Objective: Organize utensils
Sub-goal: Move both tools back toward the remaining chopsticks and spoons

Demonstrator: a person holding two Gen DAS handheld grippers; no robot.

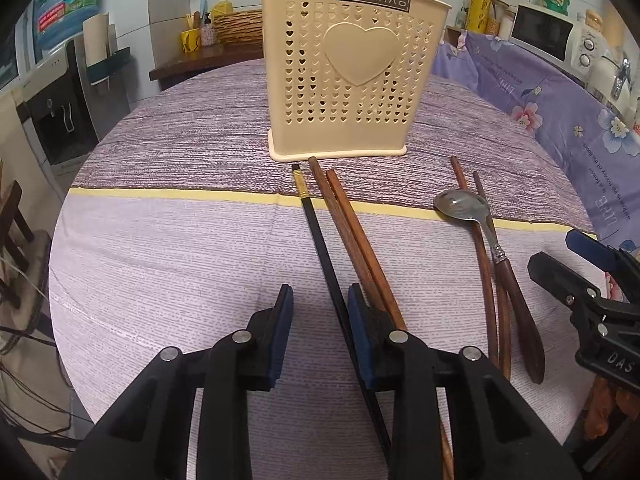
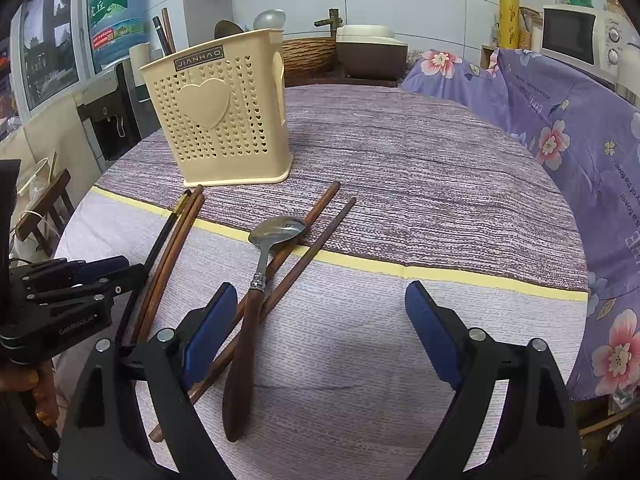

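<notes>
A cream perforated utensil holder [image 1: 348, 76] with a heart stands upright on the table; it also shows in the right wrist view [image 2: 224, 120], with utensils inside. In front lie a black chopstick [image 1: 320, 232], two brown chopsticks [image 1: 352, 232], another brown pair [image 1: 484, 256] and a metal spoon with a wooden handle [image 1: 496, 256]. My left gripper [image 1: 320, 300] is open low over the table, its right finger beside the black chopstick. My right gripper [image 2: 320, 320] is open wide, just right of the spoon [image 2: 256, 292] and the brown pair [image 2: 304, 252].
The round table has a purple striped cloth [image 1: 180, 240] with a yellow band. A floral cloth [image 2: 560, 140] covers furniture at the right. A water dispenser [image 1: 52, 92] stands at the left, a microwave [image 2: 576, 36] at the back right.
</notes>
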